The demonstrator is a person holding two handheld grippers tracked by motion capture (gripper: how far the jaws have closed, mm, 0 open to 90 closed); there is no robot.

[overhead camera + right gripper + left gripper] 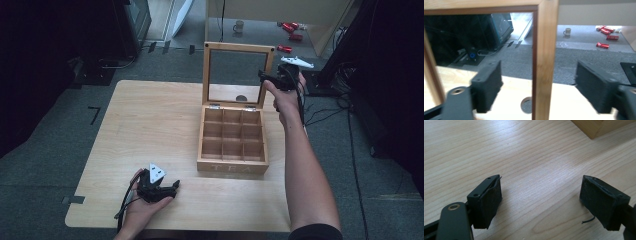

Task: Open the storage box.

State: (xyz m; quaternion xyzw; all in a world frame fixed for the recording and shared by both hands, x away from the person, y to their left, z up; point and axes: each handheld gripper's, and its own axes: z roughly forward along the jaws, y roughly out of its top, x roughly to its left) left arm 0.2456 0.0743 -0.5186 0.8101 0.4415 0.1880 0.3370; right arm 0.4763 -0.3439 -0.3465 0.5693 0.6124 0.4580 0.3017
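Note:
A wooden tea box point(232, 142) with several empty compartments stands on the table, its glass-paned lid point(239, 47) raised upright. My right gripper point(265, 79) is at the lid's right edge. In the right gripper view it point(541, 87) is open, one jaw on each side of the lid's wooden frame point(545, 50), with a gap at both sides. My left gripper point(172, 187) rests low on the table near the front edge, left of the box. It point(540, 200) is open with bare wood between its jaws, and a box corner point(596, 127) is at the upper right.
The wooden table point(150, 115) has bare room left of the box and a round hole point(525, 105) behind the lid. On the floor beyond lie a mug point(239, 26), red cans point(290, 27) and cables point(325, 112) at the right.

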